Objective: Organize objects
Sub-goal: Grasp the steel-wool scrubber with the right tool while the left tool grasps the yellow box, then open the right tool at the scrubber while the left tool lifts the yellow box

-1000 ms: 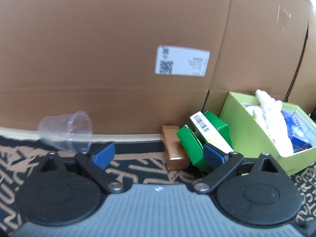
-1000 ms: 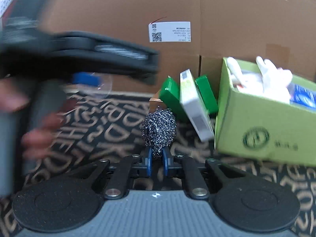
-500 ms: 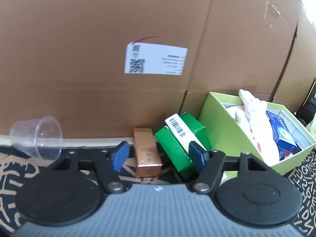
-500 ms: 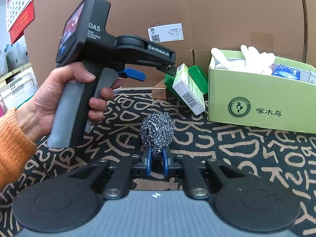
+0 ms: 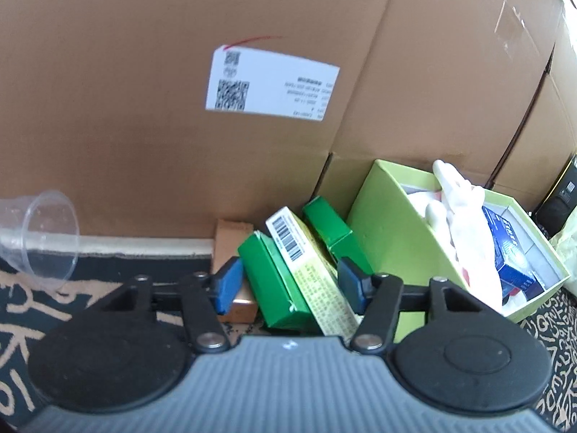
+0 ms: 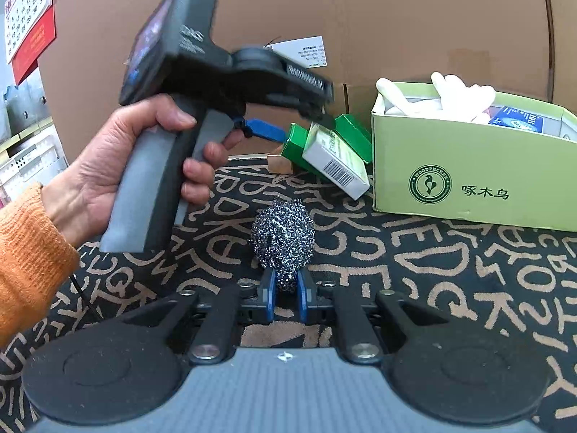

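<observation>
Between the blue pads of the left tool [image 5: 288, 287], a leaning cluster of small boxes is framed: a green box [image 5: 274, 281], a white barcoded box [image 5: 306, 270] and a second green box [image 5: 326, 229] behind it. The jaws have just been closing and are seen about half open; the left pad [image 5: 225, 283] sits beside the green box, the right pad [image 5: 351, 287] beside the white one, but contact cannot be confirmed. Just outside the left pad a copper-coloured box [image 5: 230, 234] is seen, lying against the cardboard wall [image 5: 144, 108]. Right of the tool a lime-green box [image 5: 393, 238] is stood, with white gloves [image 5: 461, 209] and a blue packet [image 5: 512, 249] inside. Far left of the tool a clear plastic cup [image 5: 43, 234] is lying on its side.

From the right wrist view, the left tool is seen gripped by a hand [image 6: 119, 169] in an orange sleeve [image 6: 25, 263], nose down over the same boxes.

The right tool [image 6: 286, 296] is clamped nearly fully closed on a steel wool scourer [image 6: 283, 241], held by its lower end. Ahead of it and to the right, the lime-green box is seen resting on the patterned tabletop [image 6: 432, 270].
</observation>
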`<state>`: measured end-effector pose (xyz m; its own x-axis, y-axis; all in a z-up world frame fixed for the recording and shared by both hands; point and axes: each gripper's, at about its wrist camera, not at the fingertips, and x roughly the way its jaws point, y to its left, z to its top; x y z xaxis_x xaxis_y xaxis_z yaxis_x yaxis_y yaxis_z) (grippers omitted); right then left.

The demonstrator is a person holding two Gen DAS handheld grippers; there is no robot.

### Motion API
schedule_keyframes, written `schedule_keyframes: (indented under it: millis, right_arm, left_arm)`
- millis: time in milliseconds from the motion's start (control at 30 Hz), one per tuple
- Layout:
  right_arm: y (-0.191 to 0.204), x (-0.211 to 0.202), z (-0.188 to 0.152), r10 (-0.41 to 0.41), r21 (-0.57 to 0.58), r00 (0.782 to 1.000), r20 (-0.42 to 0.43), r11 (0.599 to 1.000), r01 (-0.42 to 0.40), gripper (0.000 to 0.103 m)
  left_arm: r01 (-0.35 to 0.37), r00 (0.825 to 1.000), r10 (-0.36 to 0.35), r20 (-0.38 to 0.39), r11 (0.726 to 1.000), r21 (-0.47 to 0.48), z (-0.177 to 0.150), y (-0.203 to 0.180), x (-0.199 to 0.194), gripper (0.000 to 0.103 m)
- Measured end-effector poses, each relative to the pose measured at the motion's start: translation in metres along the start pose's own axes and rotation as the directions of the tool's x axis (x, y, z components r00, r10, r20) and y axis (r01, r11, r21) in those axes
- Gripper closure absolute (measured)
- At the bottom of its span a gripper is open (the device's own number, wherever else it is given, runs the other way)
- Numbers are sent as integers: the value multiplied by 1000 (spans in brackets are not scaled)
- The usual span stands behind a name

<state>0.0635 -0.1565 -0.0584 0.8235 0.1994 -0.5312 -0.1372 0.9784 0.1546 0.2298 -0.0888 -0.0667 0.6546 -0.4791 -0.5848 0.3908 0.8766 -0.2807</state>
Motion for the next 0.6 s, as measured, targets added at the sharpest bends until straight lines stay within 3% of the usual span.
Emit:
schedule_keyframes:
  millis: [133,267,300,367,433,500,600]
  right_arm:
    - [-1,-1,-1,5,5,1000,2,1000,-5,89]
    - [-2,-5,-1,4,3,1000,5,1000,-4,89]
    - [-4,-7,-1,3,4,1000,5,1000,-3,89]
    - [-6,-10,-2,2,8,1000,5,1000,-2,89]
    - [-9,-13,-3,-2,7,1000,4,1000,2,89]
    - [-11,-15,-4,-7,4,1000,3,1000,7,89]
    - [-12,-19,-7,-13,1,1000,1,1000,13,89]
  left_arm:
    - [35,999,-35,10,998,-43,-3,8,-12,56]
    - [130,991,-130,5,987,-90,-18,21,-50,65]
    - [143,990,-144,-7,985,-93,-25,22,-62,80]
    - [171,985,-172,-18,984,-50,-42,22,-85,83]
    - [145,989,-145,-13,989,11,-59,21,-106,78]
    - [83,996,-83,9,995,57,-73,21,-120,48]
    - [44,999,-45,29,998,46,-82,25,-131,36]
